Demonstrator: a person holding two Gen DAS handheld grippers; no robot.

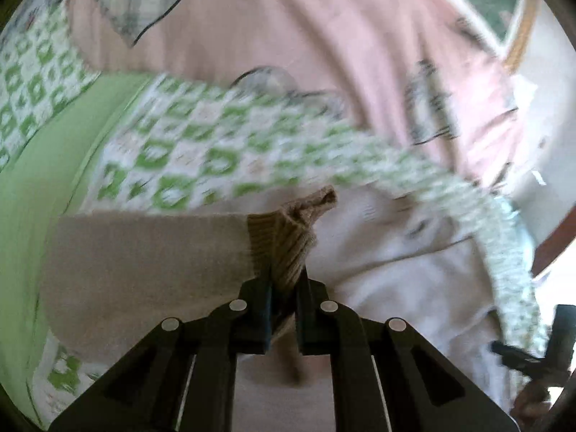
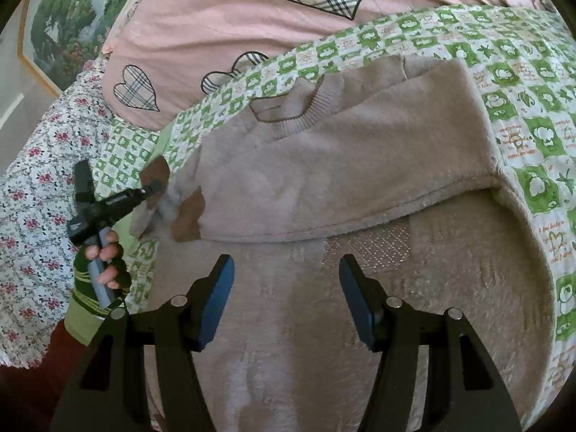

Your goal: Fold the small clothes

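In the left wrist view the left gripper (image 1: 284, 288) is clamped tight on a ribbed cuff (image 1: 284, 241) of the beige sweater (image 1: 144, 259), which bunches limply between the jaws; the knit looks soft and light, likely to drape and stretch, not slip, so a cuff, hem or shoulder seam is the firm place to pinch. The right wrist view shows the sweater (image 2: 360, 165) spread on a green-checked sheet (image 2: 532, 136) before a pink quilt (image 2: 223, 18), one sleeve already folded across the chest, neckline up, brown patches at the left edge. The right gripper (image 2: 286, 298) hangs over the lower body, jaws well apart and holding nothing. A gloved hand (image 2: 104, 270) carries the left gripper (image 2: 153, 189) there.
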